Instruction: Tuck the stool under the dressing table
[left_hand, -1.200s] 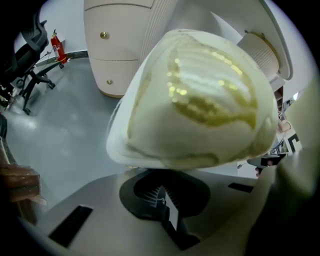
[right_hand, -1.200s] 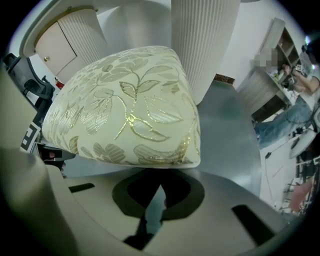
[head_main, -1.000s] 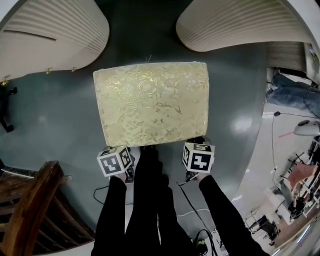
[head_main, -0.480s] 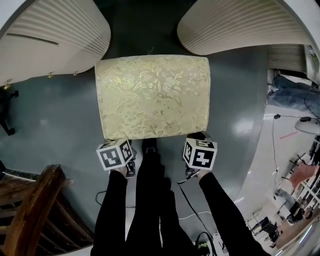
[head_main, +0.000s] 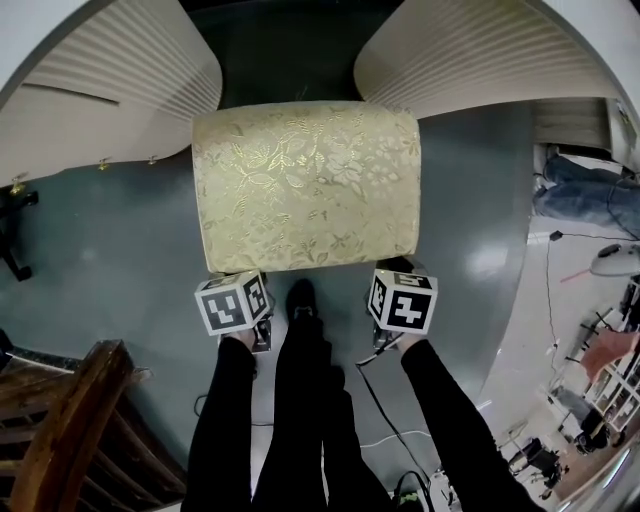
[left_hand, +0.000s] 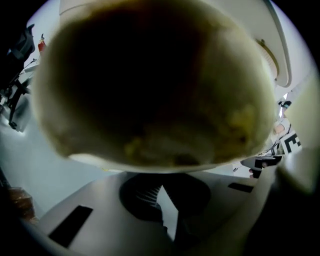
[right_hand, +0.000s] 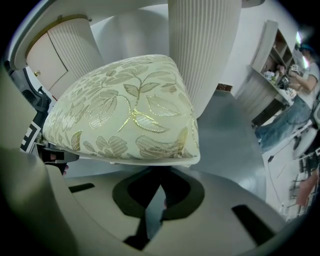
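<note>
The stool (head_main: 305, 185), with a cream cushion in gold floral pattern, stands on the grey floor. Its far edge sits at the dark gap between the dressing table's two ribbed cream pedestals, left (head_main: 110, 80) and right (head_main: 480, 50). My left gripper (head_main: 238, 290) is at the cushion's near left corner and my right gripper (head_main: 398, 285) at its near right corner. Both point steeply down against the near edge. In the left gripper view the cushion (left_hand: 150, 85) fills the picture above the shut jaws of the left gripper (left_hand: 160, 187). The right gripper (right_hand: 161, 187) looks shut under the cushion's rim (right_hand: 125, 110).
A dark wooden chair (head_main: 60, 420) stands at lower left. The person's black-clad legs (head_main: 300, 400) are between the grippers, with cables (head_main: 375, 400) on the floor beside them. Another person in jeans (head_main: 585, 195) and clutter are at the right edge.
The stool has slid away from me toward the gap between the pedestals. Both grippers have followed its near edge.
</note>
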